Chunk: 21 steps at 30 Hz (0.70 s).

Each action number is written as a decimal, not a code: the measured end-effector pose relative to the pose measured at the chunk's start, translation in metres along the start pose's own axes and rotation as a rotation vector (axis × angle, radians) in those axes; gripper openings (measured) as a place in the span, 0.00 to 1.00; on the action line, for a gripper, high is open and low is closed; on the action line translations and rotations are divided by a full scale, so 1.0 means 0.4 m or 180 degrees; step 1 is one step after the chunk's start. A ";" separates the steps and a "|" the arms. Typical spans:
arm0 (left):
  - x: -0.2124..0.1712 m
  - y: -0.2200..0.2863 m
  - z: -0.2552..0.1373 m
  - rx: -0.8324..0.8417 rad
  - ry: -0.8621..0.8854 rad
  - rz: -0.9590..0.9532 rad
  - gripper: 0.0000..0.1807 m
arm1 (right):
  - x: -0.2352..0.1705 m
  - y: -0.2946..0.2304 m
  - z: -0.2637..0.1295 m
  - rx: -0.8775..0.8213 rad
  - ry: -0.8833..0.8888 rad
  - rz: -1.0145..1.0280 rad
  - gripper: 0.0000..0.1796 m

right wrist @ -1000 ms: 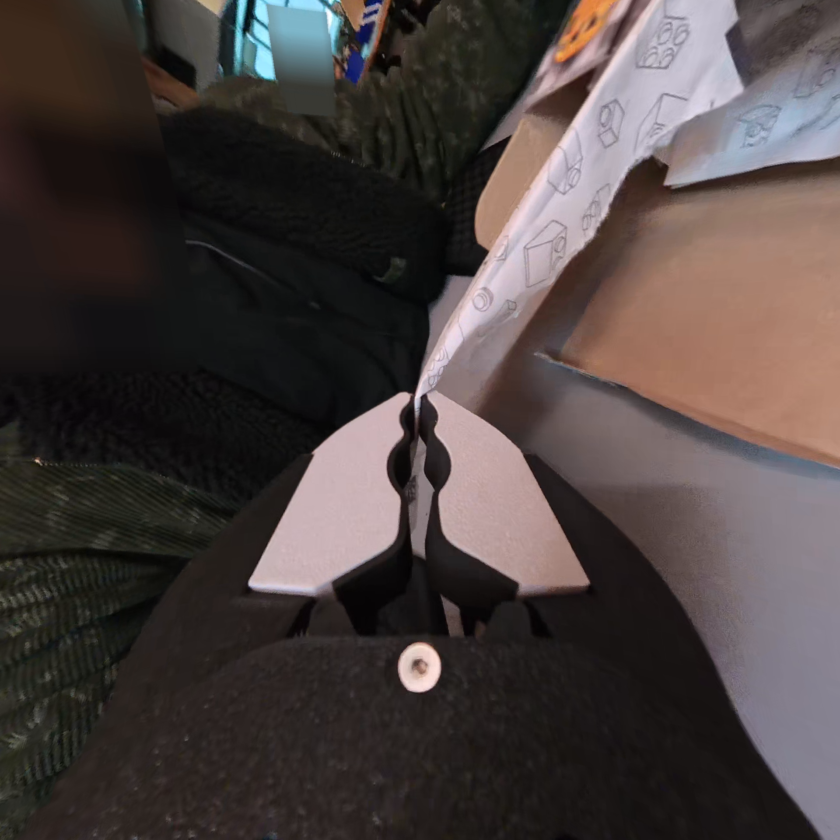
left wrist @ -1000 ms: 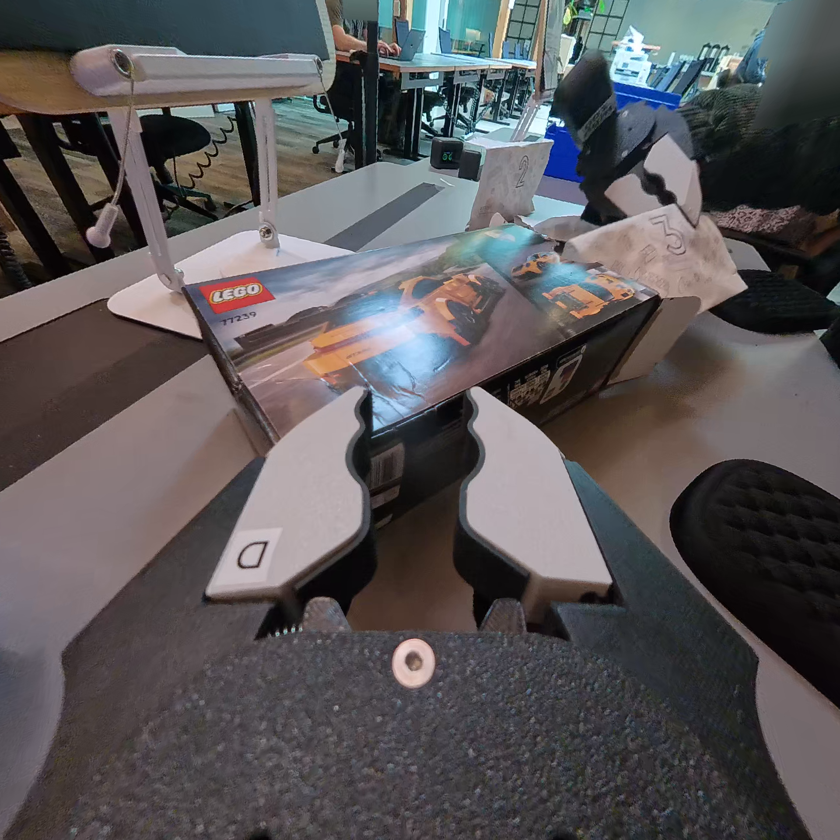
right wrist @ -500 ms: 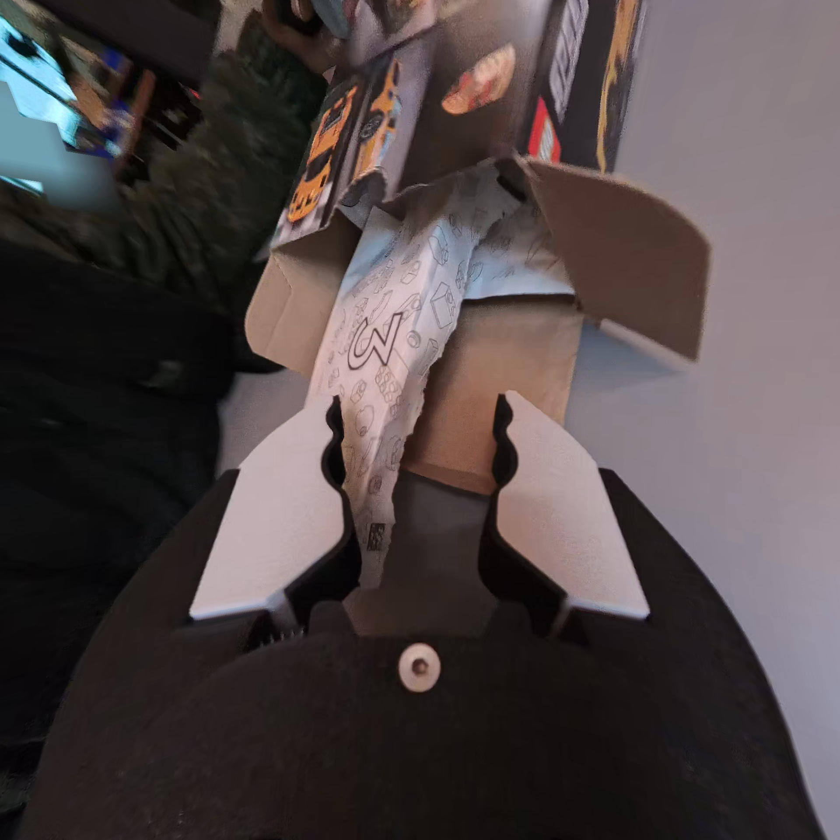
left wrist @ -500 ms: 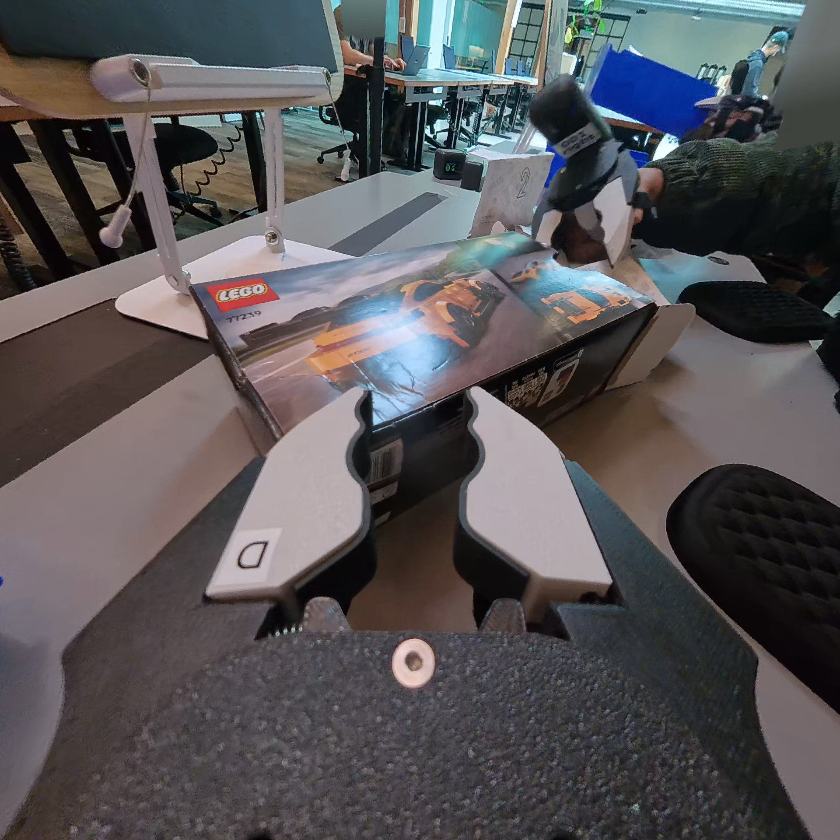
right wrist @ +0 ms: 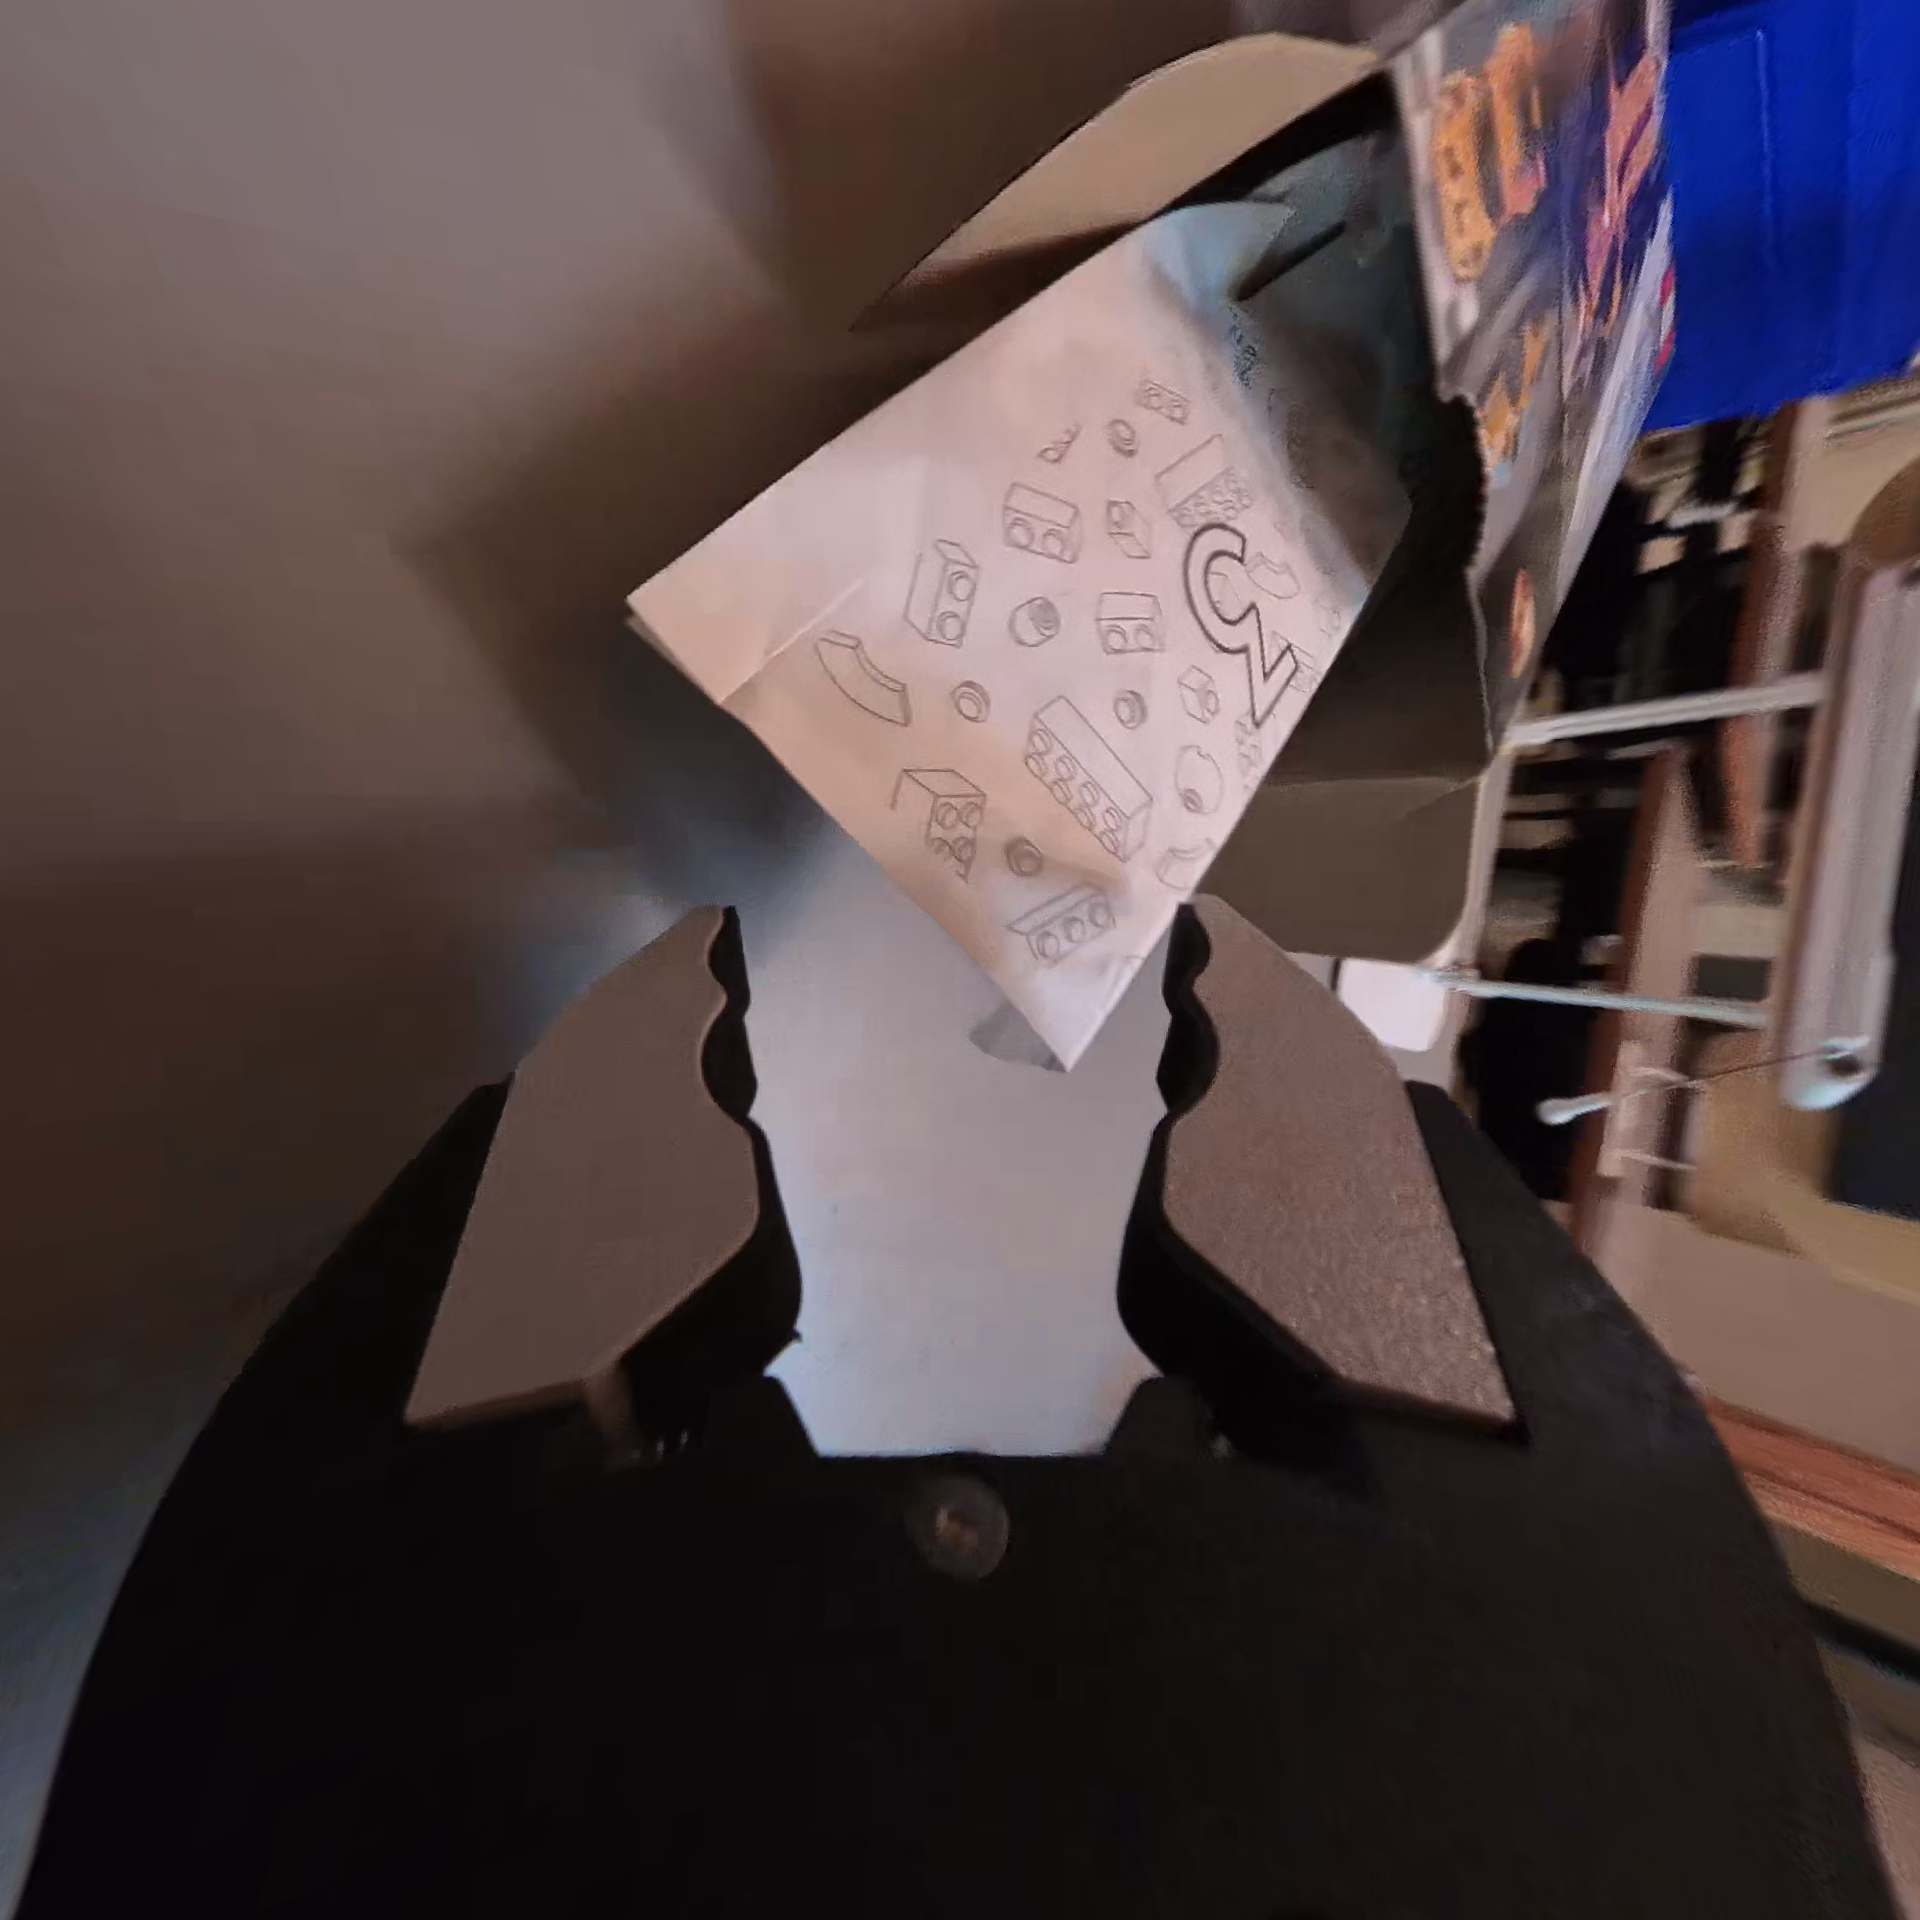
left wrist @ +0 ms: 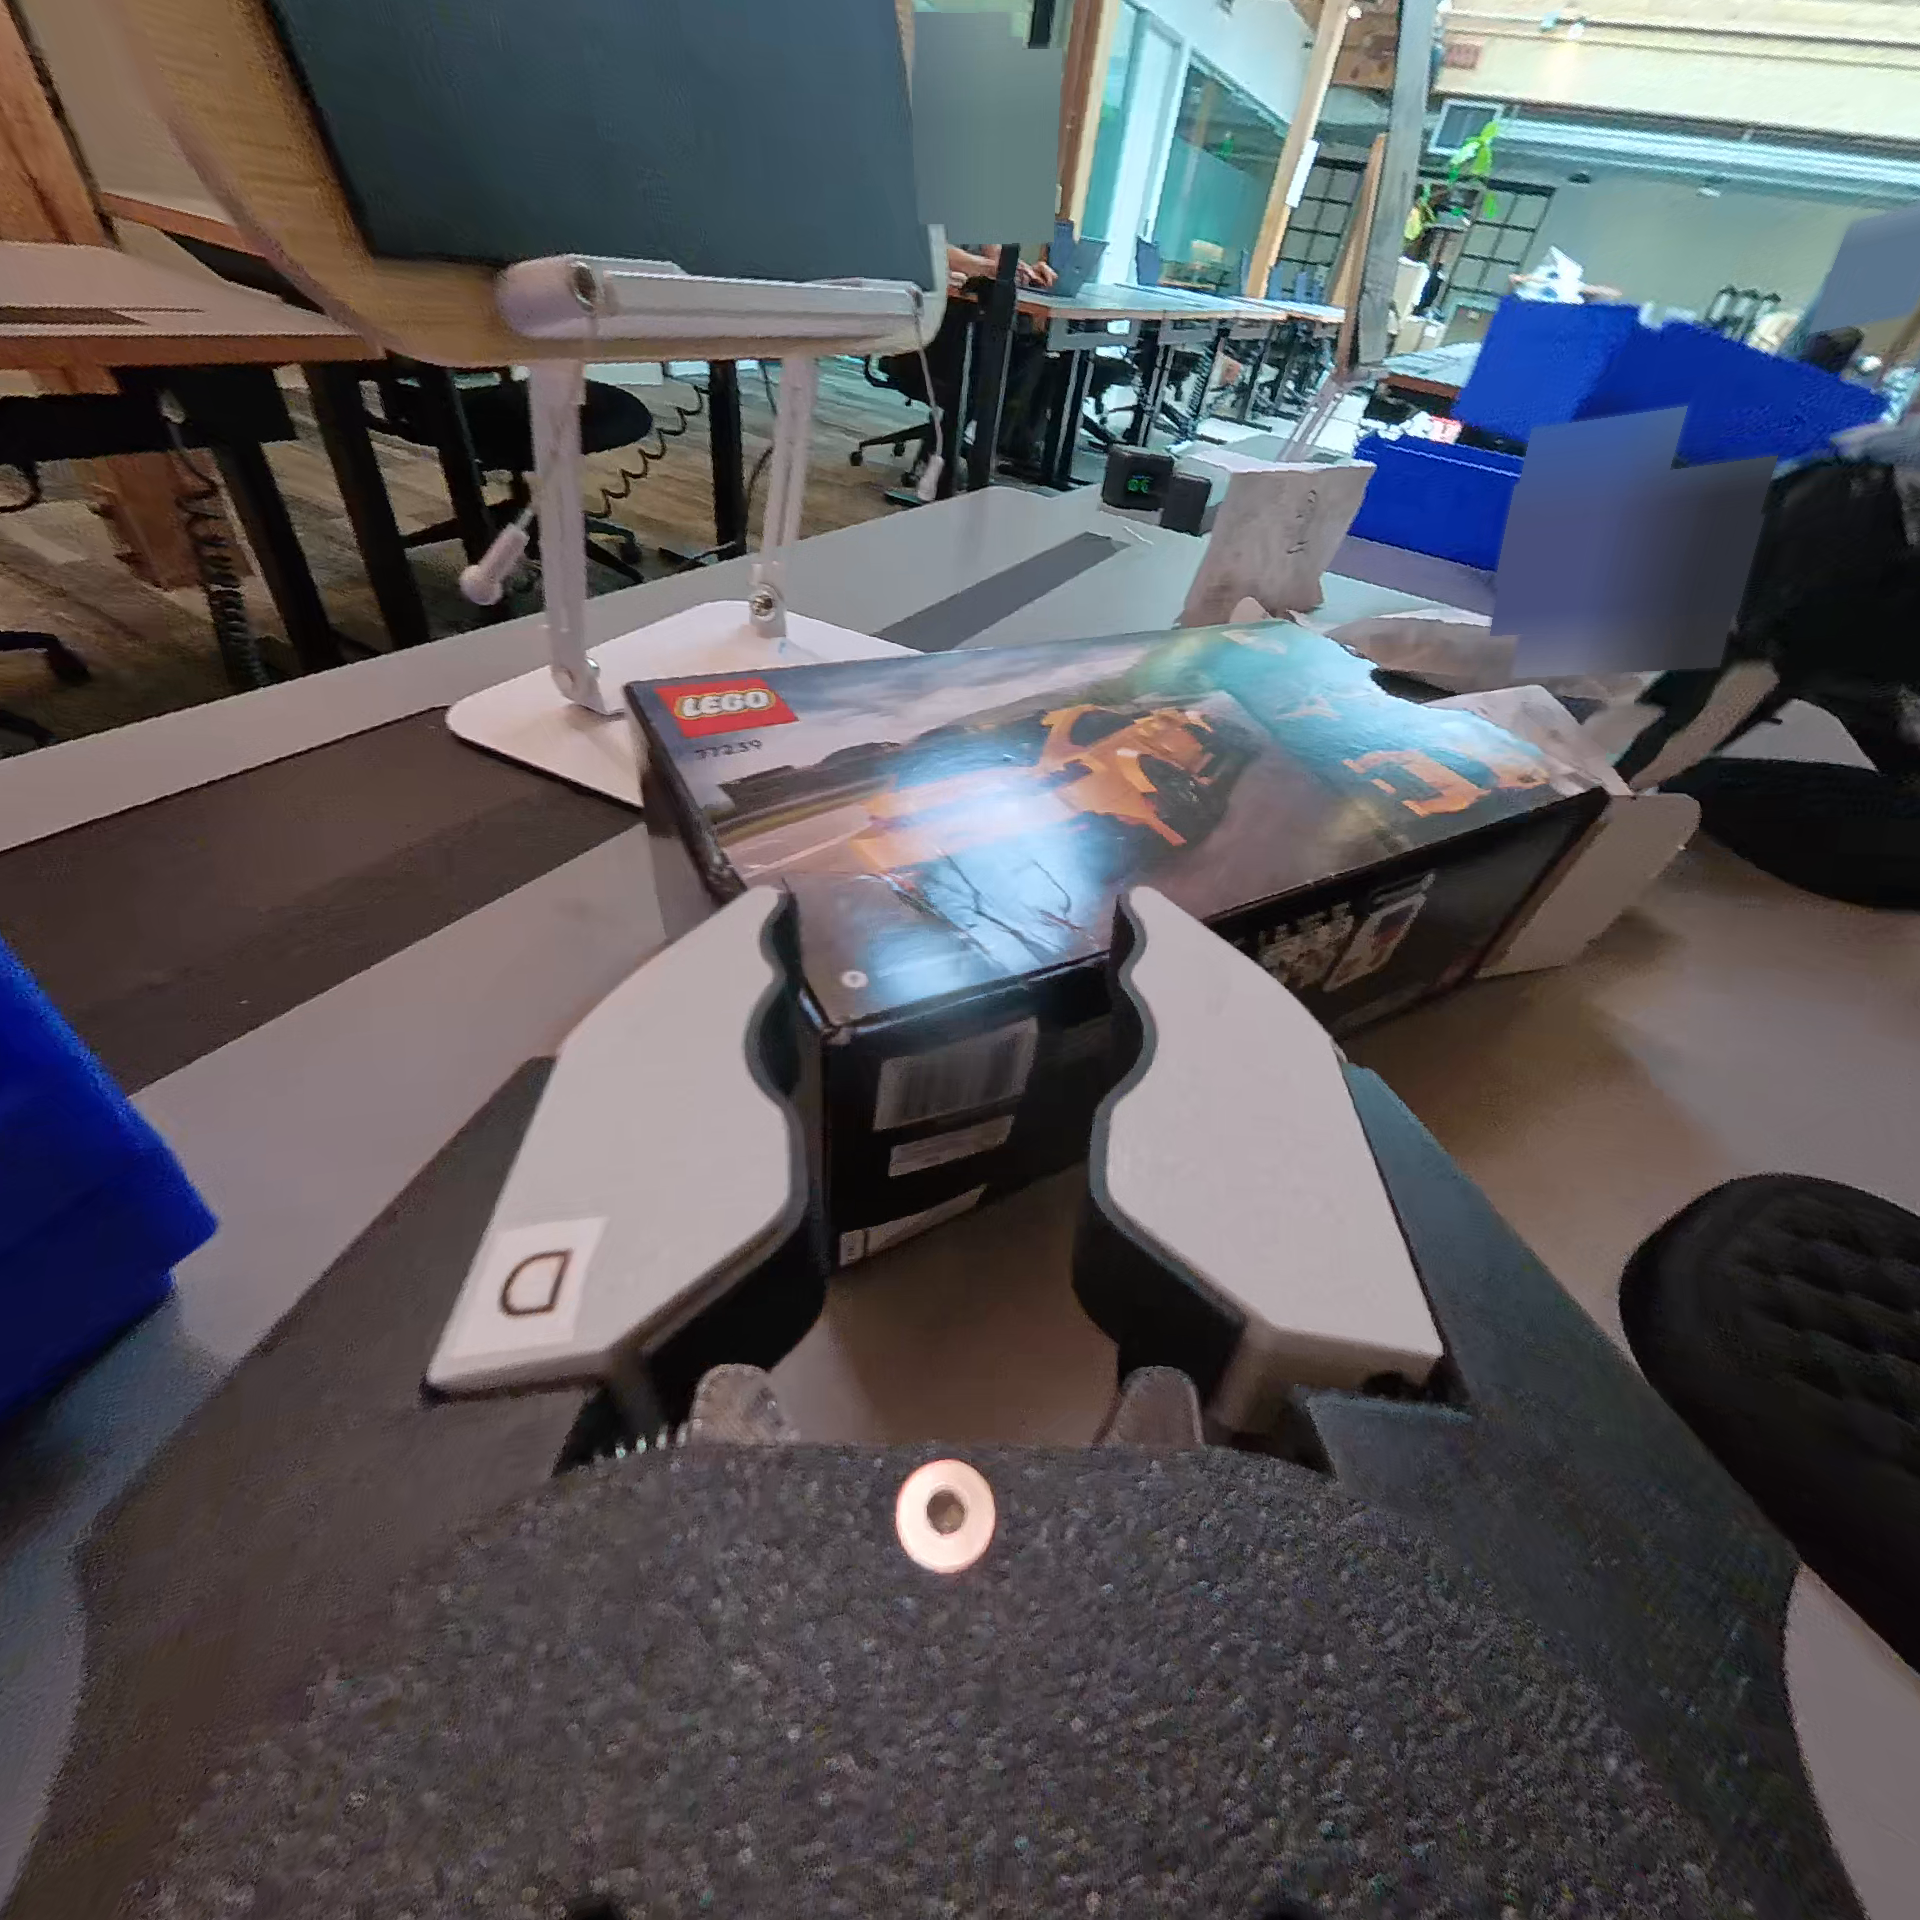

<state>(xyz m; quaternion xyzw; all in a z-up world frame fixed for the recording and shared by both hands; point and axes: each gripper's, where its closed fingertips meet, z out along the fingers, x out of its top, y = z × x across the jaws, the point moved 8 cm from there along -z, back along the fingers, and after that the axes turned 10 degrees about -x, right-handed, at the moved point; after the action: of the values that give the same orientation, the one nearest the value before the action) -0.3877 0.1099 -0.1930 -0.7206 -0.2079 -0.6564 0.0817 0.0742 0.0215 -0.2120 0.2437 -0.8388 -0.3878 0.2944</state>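
A dark toy box with an orange car picture lies on the grey table. My left gripper is shut on the box's near end, a finger pressed on each side of it. In the right wrist view the box's far end is open, flaps spread. A white paper bag printed with brick outlines sticks out of it. My right gripper is open, and the bag's lower corner lies between its fingertips, close to the right finger. The right gripper also shows at the box's far end, partly hidden.
A white lamp stand stands just behind the box's left end. A blue bin is at my near left. Two black mesh pads lie on the right. Another white paper bag stands behind the box.
My right gripper was shut on the paper bag, then opened and let it go; the bag still hangs out of the box. My left gripper stays clamped on the box, which has shifted a little.
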 end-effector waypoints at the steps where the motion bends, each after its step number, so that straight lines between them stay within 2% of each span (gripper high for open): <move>1: -0.001 -0.006 -0.001 0.0043 0.0035 -0.0011 0.32 | 0.001 -0.009 0.013 -0.0086 0.0026 -0.0098 0.41; 2: -0.004 -0.016 0.000 0.0099 0.0056 -0.0033 0.35 | 0.005 -0.015 0.026 -0.0136 0.0076 -0.0141 0.37; 5: -0.031 -0.038 0.017 0.0067 0.0007 -0.0246 0.41 | 0.012 -0.020 0.053 -0.0428 0.0130 -0.0428 0.12; 8: -0.037 -0.030 0.037 -0.0059 -0.0030 -0.0281 0.41 | 0.026 -0.013 0.064 -0.0518 0.0247 -0.0421 0.00; 12: -0.038 -0.031 0.033 -0.0086 -0.0033 -0.0298 0.39 | 0.038 0.050 0.076 -0.0654 0.0454 0.0072 0.00; 15: -0.039 -0.027 0.033 -0.0101 -0.0040 -0.0298 0.39 | 0.041 0.084 0.118 -0.0818 0.0441 -0.0025 0.00; 21: -0.039 -0.020 0.038 -0.0108 -0.0046 -0.0289 0.39 | 0.083 0.087 0.271 -0.0921 0.0470 -0.0214 0.00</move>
<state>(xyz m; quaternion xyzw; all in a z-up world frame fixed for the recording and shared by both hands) -0.3780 0.1200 -0.2115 -0.7164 -0.2297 -0.6576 0.0381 -0.0297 0.0756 -0.2311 0.2544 -0.7417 -0.4952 0.3741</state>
